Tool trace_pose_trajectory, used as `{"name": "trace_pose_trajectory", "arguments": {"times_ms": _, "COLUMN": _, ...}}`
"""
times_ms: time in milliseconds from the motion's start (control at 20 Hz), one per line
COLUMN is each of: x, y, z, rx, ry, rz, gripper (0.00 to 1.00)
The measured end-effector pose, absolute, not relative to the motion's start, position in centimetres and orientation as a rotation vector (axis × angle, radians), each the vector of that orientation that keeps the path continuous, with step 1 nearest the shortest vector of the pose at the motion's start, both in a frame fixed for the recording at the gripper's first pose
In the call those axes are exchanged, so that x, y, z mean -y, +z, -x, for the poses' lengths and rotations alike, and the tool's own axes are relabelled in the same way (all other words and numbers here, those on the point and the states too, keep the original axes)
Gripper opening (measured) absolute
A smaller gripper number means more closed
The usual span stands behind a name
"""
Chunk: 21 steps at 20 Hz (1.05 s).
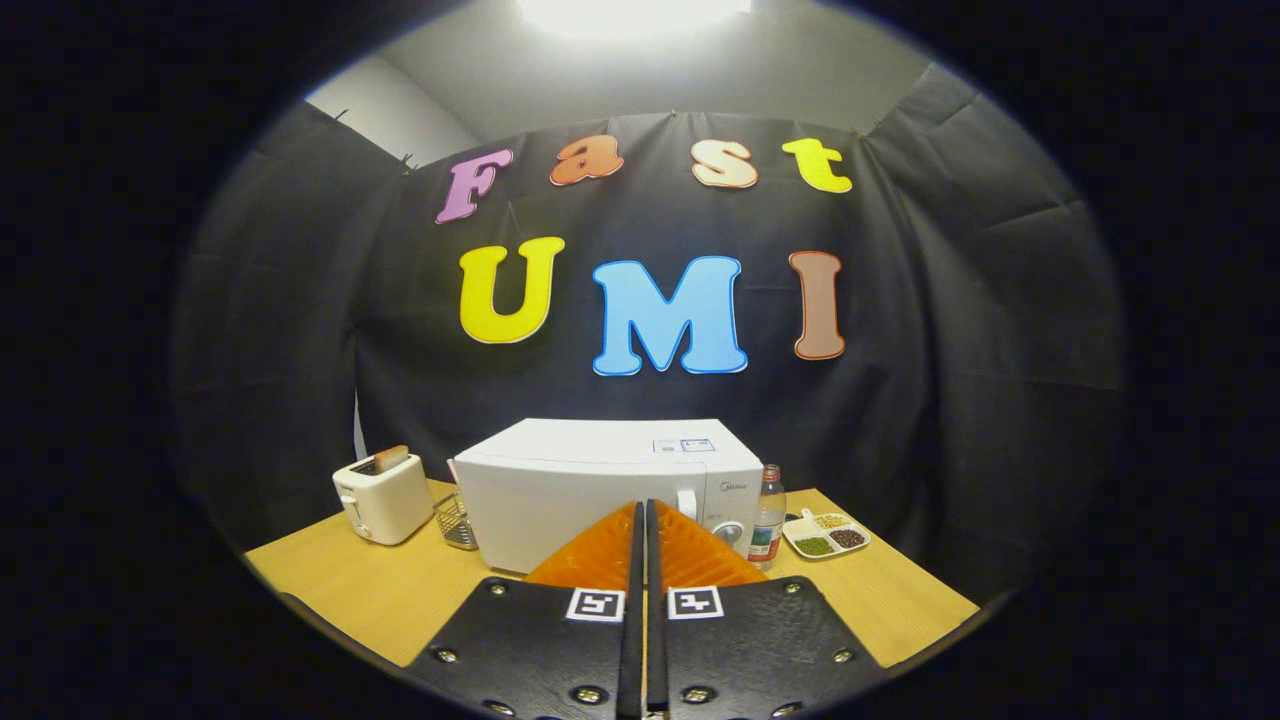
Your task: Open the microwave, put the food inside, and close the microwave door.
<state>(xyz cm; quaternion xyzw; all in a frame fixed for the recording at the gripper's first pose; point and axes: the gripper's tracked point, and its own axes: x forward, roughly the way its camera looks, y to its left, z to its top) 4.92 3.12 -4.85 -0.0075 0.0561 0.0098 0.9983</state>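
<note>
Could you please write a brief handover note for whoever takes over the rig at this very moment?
Gripper: fingers shut together, holding nothing, pointed at the microwave front.
White box-shaped microwave: on the wooden table, just ahead of the fingers, door closed.
White divided dish of food: on the table beside a clear plastic bottle, on the microwave's control side.
Done: nothing yet.
Left: open the door, put the food inside, close the door.
</note>
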Motion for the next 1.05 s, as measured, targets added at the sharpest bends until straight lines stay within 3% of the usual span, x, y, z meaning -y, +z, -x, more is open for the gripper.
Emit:
{"name": "trace_pose_trajectory", "arguments": {"times_ms": 50, "x": -3.4, "y": -4.5, "z": -4.0, "rx": -0.108, "ry": 0.019, "rz": 0.009, "gripper": 0.14}}
{"name": "trace_pose_trajectory", "arguments": {"times_ms": 100, "x": -3.6, "y": -4.2, "z": -3.1, "rx": -0.105, "ry": 0.024, "rz": 0.003, "gripper": 0.19}}
{"name": "trace_pose_trajectory", "arguments": {"times_ms": 200, "x": -4.4, "y": -4.0, "z": -1.7, "rx": -0.102, "ry": 0.039, "rz": 0.001, "gripper": 0.5}}
{"name": "trace_pose_trajectory", "arguments": {"times_ms": 300, "x": -4.3, "y": -3.9, "z": -0.6, "rx": -0.098, "ry": 0.03, "rz": 0.014, "gripper": 0.99}}
{"name": "trace_pose_trajectory", "arguments": {"times_ms": 1050, "x": -6.6, "y": -2.4, "z": 1.4, "rx": -0.067, "ry": 0.063, "rz": 0.014, "gripper": 0.97}}
